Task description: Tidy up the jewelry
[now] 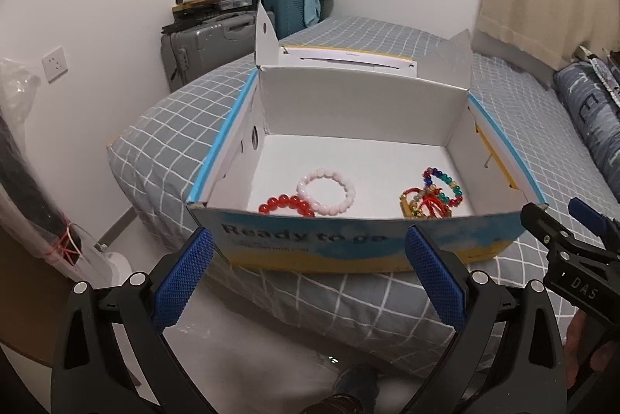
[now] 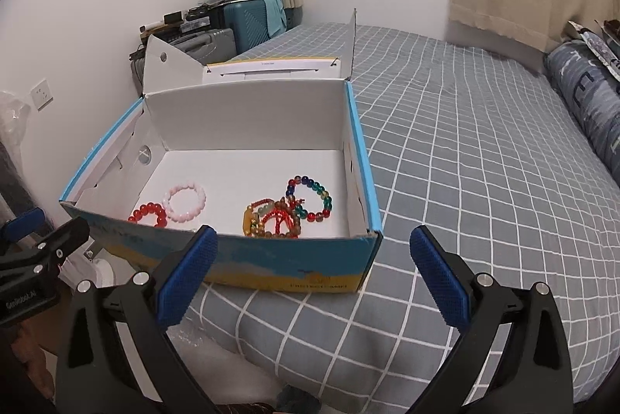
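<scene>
— Left gripper (image 1: 308,274), right gripper (image 2: 312,272): both spread wide, nothing held, hovering just short of the shoebox (image 1: 348,247) on the checked bedsheet (image 2: 484,162).

— Differences between views?

— Left wrist: "Ready to go" legible on the box front, red-bead bracelet (image 1: 287,205) half hidden behind that wall. Right wrist: amber-and-red tangle (image 2: 271,220) far clearer, beside the multicolour bracelet (image 2: 310,199).

— Jewelry versus grippers?

— All inside the box, beyond the fingertips, untouched; pink bracelet (image 2: 185,201) touching the red one.

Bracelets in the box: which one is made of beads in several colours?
The multicoloured bracelet, lying on the box's right side. The pink bracelet and red bracelet on the left are each one colour.
</scene>
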`<state>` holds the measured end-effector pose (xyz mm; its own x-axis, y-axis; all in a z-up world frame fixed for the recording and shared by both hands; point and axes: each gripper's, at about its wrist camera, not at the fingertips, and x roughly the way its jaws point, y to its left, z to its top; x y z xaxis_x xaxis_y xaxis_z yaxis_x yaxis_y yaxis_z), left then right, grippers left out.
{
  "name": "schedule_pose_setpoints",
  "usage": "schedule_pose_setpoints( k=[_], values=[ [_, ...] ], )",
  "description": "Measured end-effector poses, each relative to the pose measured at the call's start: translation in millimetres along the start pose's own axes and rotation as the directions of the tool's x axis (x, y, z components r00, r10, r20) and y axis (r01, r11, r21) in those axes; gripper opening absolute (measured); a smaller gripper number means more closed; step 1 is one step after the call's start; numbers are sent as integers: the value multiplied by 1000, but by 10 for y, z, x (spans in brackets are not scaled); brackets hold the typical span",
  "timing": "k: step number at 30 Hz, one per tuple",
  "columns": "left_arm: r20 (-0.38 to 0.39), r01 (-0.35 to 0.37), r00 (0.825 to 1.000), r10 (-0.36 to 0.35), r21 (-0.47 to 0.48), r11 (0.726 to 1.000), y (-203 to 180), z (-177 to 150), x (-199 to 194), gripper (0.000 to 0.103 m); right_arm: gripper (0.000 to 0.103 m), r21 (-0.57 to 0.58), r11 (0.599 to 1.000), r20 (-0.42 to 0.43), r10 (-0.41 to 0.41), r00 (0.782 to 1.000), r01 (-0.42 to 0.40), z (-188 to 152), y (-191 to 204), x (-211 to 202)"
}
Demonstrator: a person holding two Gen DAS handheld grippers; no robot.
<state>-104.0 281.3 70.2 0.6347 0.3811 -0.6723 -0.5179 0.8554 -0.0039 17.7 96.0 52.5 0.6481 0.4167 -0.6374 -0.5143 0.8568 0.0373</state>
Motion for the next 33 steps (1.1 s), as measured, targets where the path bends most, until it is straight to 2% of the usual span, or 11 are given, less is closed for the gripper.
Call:
schedule_pose_setpoints(
  k=[13, 33],
  values=[
    [29, 10, 1000, -9, -26, 1000, 7, -5, -32, 97, 95, -5, 1000, 10, -27, 1000, 27, -6, 8, -20],
    [6, 20, 1000, -21, 4, 1000, -67, -11, 19, 97, 95, -24, 999, -2, -24, 1000, 24, -33, 36, 1]
  ],
)
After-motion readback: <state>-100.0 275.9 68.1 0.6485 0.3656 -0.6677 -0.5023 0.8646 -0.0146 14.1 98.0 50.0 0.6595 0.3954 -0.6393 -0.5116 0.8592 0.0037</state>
